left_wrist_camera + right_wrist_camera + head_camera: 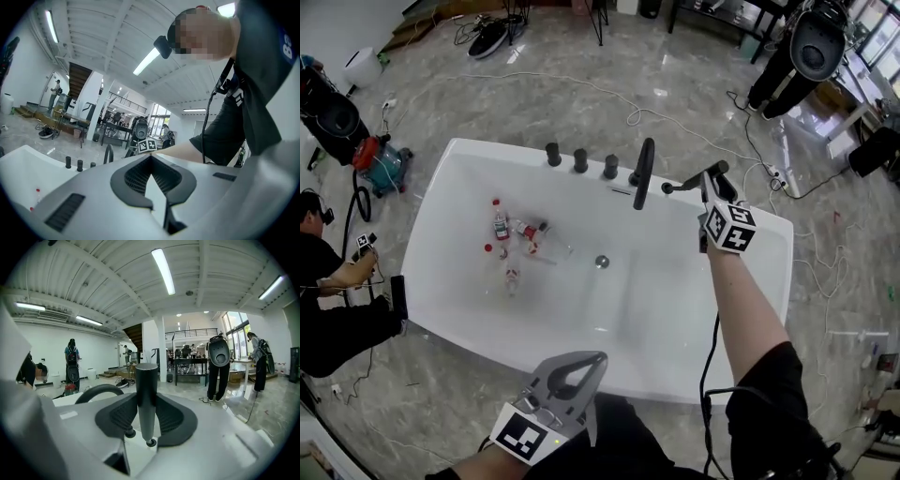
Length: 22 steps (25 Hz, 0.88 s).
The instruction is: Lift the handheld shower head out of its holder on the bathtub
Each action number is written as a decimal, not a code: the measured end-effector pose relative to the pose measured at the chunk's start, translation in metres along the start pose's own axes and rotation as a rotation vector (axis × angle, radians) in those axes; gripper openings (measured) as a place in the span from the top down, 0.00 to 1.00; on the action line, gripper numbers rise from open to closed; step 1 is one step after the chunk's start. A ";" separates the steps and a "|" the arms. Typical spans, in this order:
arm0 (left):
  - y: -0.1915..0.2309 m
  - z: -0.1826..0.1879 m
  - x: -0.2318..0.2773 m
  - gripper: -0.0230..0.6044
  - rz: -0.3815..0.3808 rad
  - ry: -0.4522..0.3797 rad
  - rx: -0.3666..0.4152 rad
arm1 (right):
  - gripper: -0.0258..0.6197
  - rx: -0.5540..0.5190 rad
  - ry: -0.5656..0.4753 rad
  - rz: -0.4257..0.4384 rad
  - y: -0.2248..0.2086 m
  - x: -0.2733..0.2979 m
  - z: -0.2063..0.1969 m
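Grey plastic right gripper (146, 398), ribbed black pads clamped on the shower head (146, 380): a smooth matte-black cylinder, upright between the 2 jaws. The gripper's cube carries black-and-white square markers. The shower head hangs over the glossy white bathtub's (431, 234) far rim, just right of the curved black spout (643, 173). Left gripper (595, 358): jaws closed together, empty, at the near rim.

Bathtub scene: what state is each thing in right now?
right gripper: shut on shower head.
shower head: upright between the jaws, lower end looks free.
left gripper: shut, empty.
bottles: lying in the bathtub.
faucet: no water running.
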<state>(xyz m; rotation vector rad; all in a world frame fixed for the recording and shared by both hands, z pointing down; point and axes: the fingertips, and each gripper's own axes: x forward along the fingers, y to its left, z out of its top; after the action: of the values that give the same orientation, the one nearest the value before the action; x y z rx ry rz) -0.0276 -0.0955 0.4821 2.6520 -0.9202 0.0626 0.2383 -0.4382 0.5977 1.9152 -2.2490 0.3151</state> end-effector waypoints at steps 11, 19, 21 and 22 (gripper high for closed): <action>-0.037 0.041 -0.017 0.96 -0.064 -0.015 0.009 | 0.78 -0.051 -0.070 0.048 0.052 -0.129 0.033; -0.059 0.062 -0.023 0.96 -0.113 -0.030 0.042 | 0.78 -0.073 -0.121 0.063 0.088 -0.208 0.045; -0.066 0.065 -0.025 0.96 -0.123 -0.024 0.045 | 0.78 -0.074 -0.138 0.060 0.095 -0.227 0.050; -0.068 0.067 -0.025 0.96 -0.128 -0.023 0.046 | 0.78 -0.077 -0.146 0.059 0.099 -0.235 0.053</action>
<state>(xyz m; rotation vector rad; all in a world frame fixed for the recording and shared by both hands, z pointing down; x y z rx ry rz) -0.0103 -0.0524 0.3955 2.7532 -0.7622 0.0237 0.1790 -0.2141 0.4796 1.8925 -2.3755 0.0971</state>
